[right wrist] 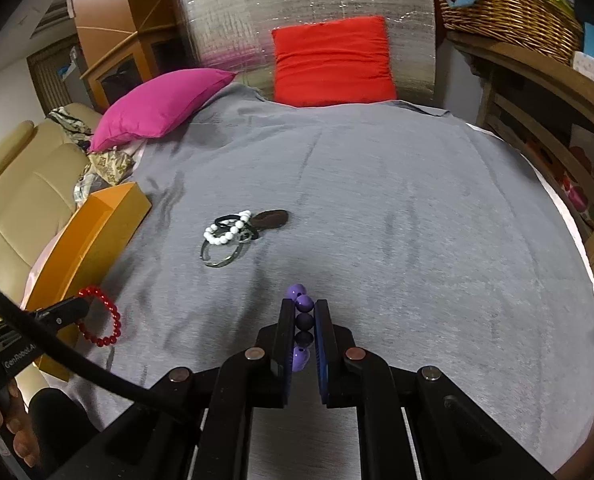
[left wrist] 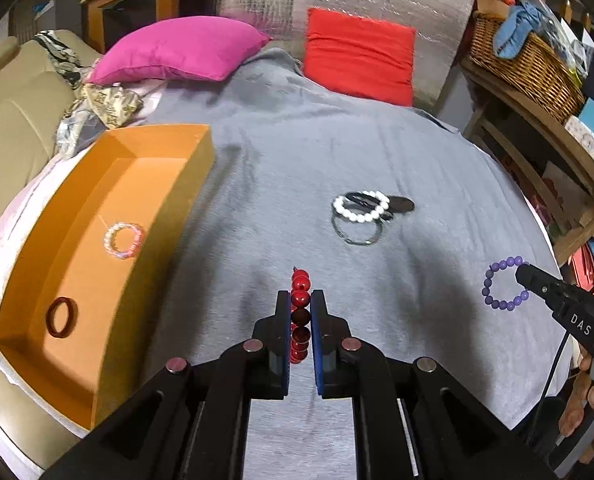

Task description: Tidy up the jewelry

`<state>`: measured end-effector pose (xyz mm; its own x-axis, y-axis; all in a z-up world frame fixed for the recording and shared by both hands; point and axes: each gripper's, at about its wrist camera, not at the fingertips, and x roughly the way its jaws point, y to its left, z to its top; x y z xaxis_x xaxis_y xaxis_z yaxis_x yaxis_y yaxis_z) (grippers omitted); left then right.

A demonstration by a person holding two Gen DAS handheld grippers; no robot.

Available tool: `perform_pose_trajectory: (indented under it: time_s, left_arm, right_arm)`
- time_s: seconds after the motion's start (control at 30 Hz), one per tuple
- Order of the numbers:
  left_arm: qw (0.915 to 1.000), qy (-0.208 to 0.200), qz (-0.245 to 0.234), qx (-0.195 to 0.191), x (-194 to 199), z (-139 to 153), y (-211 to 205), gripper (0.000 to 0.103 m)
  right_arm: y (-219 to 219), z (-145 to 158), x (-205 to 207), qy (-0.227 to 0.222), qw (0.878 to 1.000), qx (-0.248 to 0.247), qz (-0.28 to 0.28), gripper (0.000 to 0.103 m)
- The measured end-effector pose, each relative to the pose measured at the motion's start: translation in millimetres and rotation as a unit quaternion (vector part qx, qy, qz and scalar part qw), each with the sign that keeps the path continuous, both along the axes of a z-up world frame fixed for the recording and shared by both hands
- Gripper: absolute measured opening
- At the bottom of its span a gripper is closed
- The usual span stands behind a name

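My left gripper point(left wrist: 300, 300) is shut on a red bead bracelet point(left wrist: 300, 297), held above the grey blanket; the bracelet also shows in the right wrist view point(right wrist: 115, 322). My right gripper point(right wrist: 305, 308) is shut on a purple bead bracelet point(right wrist: 304, 303), which also shows in the left wrist view point(left wrist: 497, 302). An orange box point(left wrist: 169, 216) to the left holds a pink-and-clear bead bracelet point(left wrist: 123, 241) and a dark brown ring bangle point(left wrist: 61, 317). A white bead bracelet point(left wrist: 361, 207), a metal bangle point(left wrist: 357, 234) and black hair ties lie together on the blanket.
A grey blanket point(right wrist: 377, 208) covers the bed. A pink pillow point(left wrist: 181, 52) and a red pillow point(left wrist: 359, 58) lie at the far end. A beige sofa point(left wrist: 5, 112) is on the left. A wooden shelf with a wicker basket point(left wrist: 525, 60) stands on the right.
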<state>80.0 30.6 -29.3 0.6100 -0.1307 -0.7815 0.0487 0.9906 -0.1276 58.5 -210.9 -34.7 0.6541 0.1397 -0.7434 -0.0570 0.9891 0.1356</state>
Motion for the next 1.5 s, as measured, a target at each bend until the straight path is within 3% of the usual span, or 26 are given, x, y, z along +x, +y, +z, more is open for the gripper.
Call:
perform_pose_trajectory:
  time_s: [1.23,1.5]
  left_arm:
    - [0.9962,-0.021,0.082,-0.02,-9,15,81,0.009]
    - [0.9906,-0.032,0.131,-0.022,-12,22,123,0.009]
  right_arm:
    - [78,19,23,-0.015,0.997,-0.014,0.071,0.01]
    - [119,29,36,-0.025,0.993,-0.026,0.112,0.01]
